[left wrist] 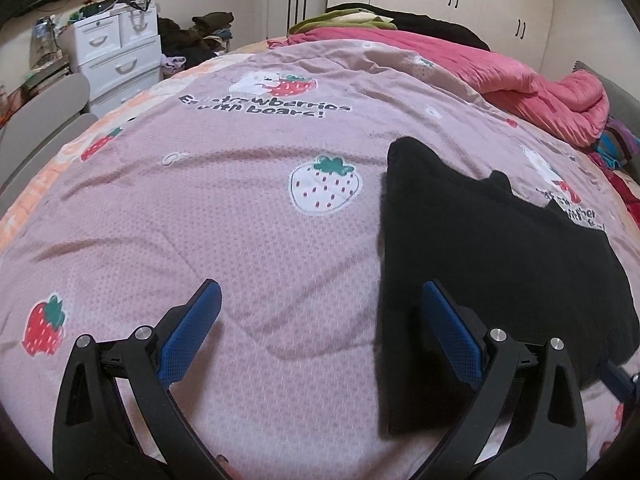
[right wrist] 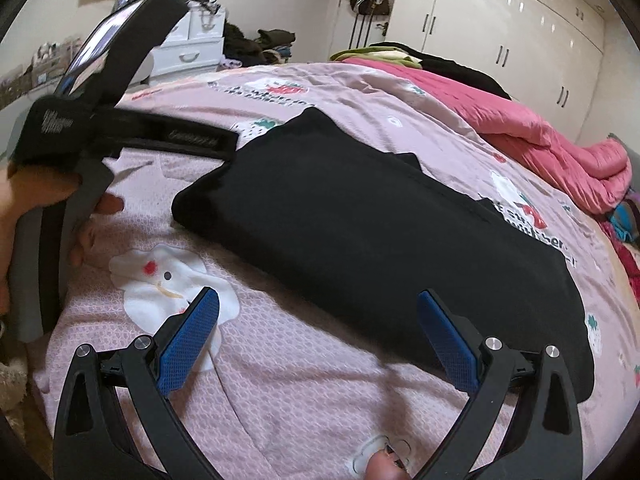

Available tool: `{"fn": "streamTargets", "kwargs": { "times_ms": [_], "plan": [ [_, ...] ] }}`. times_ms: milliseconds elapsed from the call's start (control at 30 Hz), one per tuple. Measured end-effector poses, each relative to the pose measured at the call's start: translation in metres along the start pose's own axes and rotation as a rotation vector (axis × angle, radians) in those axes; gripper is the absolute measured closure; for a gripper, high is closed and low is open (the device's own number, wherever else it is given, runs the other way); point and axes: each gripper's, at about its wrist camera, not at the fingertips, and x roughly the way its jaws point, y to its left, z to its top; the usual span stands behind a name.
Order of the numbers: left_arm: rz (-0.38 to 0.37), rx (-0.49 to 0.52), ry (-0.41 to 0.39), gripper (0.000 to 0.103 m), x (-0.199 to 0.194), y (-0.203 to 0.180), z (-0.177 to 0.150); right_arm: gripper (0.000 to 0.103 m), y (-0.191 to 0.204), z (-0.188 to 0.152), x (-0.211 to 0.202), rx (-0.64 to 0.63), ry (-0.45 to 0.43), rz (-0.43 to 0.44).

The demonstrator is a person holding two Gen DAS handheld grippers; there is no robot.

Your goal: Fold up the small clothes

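A: Black garment (right wrist: 360, 232) lies folded on the strawberry bedspread (left wrist: 200, 220); further folds possibly left.
B: Left gripper (left wrist: 320, 328) and right gripper (right wrist: 318, 336) beside garment, both spread, empty.

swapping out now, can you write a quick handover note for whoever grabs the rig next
Left tongs: open, holding nothing, over the pink strawberry bedspread just left of the black garment.
Right tongs: open, holding nothing, at the garment's near edge.
Black garment: lies flat on the bed in a compact folded-looking shape; not gripped.
Done: looks at least partly folded.
Left: check whether another fold is needed, then regrip an edge. No other small clothes to fold are clearly in view.
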Motion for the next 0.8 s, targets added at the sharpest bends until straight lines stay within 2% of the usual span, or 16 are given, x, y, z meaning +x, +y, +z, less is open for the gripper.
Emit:
{"fn": "streamTargets", "kwargs": {
  "times_ms": [333,500,800],
  "plan": [
    [-0.034,-0.021,0.002,0.009,0.014,-0.013,0.015,0.004,0.012,0.012,0.024,-0.081,0.033,-0.017],
    [-0.075,-0.031,0.025,0.009,0.022,-0.017,0.018,0.004,0.015,0.018,0.033,-0.102,0.036,-0.026],
    [-0.108,-0.094,0.077,0.009,0.044,-0.002,0.023,0.004,0.014,0.030,0.058,-0.130,0.064,-0.036]
  ]
}}
